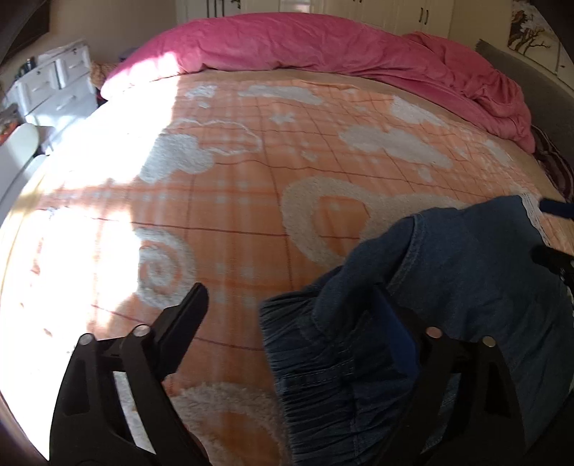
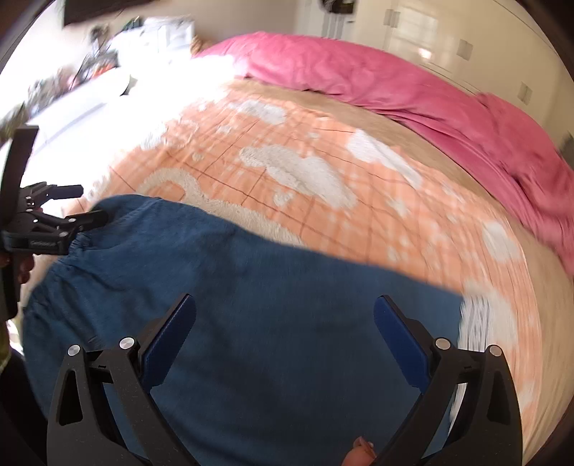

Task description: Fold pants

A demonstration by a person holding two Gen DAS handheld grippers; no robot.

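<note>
Blue denim pants (image 2: 251, 286) lie across the near part of the bed on an orange-and-white blanket (image 2: 323, 222). Their gathered elastic waistband (image 1: 308, 351) is at one end and a white trimmed hem (image 2: 473, 322) at the other. My left gripper (image 1: 288, 292) is at the waistband end. Its jaws stand apart: the right finger (image 1: 394, 333) lies against the denim and the left finger is over bare blanket. My right gripper (image 2: 285, 301) hovers open over the leg part, with nothing between its pads. The left gripper (image 2: 93, 201) also shows at the waistband in the right wrist view.
A bunched pink duvet (image 1: 323, 46) runs along the far side of the bed. White drawers (image 1: 53, 86) stand far left, and wardrobe doors (image 2: 412, 28) are behind. Bright sunlight washes out the blanket's left part (image 1: 71, 179). A person's fingertip (image 2: 362, 448) shows at the bottom edge.
</note>
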